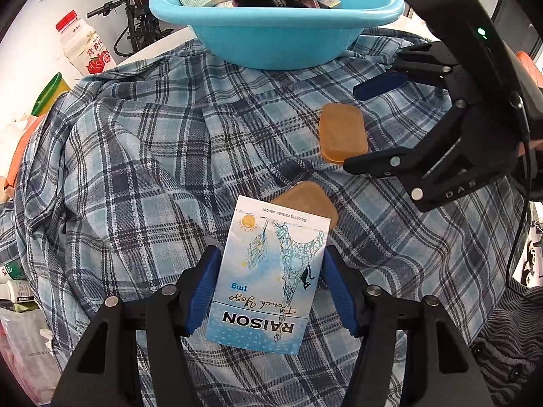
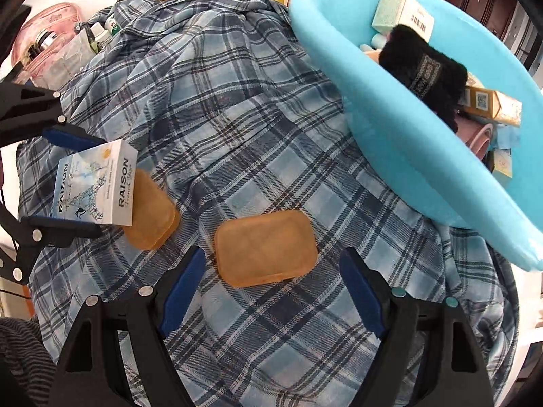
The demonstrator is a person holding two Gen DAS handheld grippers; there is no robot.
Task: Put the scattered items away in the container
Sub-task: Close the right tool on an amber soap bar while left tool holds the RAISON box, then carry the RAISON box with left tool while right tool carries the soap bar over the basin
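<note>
The left gripper [image 1: 271, 291] clamped a cigarette box [image 1: 268, 278] over the plaid shirt [image 1: 142, 156]. The right gripper [image 2: 271, 291] hung wide open, empty, above an amber soap bar [image 2: 266, 247], the blue basin [image 2: 390, 142] far right.

Plaid shirt [image 2: 258, 129]: woven cloth, soft, matt, creased.
Basin [image 1: 271, 45]: light blue plastic, smooth, faint sheen.
Cigarette pack [image 1: 268, 278]: printed card, smooth, slightly glossy.
Two amber bars, near bar [image 2: 266, 247] and far bar [image 2: 151, 215]: translucent, waxy, smooth, dull sheen, like soap.
Black item in basin [image 2: 424, 74]: fuzzy cloth with a woven label.
Left gripper [image 1: 271, 291] and right gripper [image 2: 271, 291]: matt black plastic, blue matt pads, shiny metal pins.
</note>
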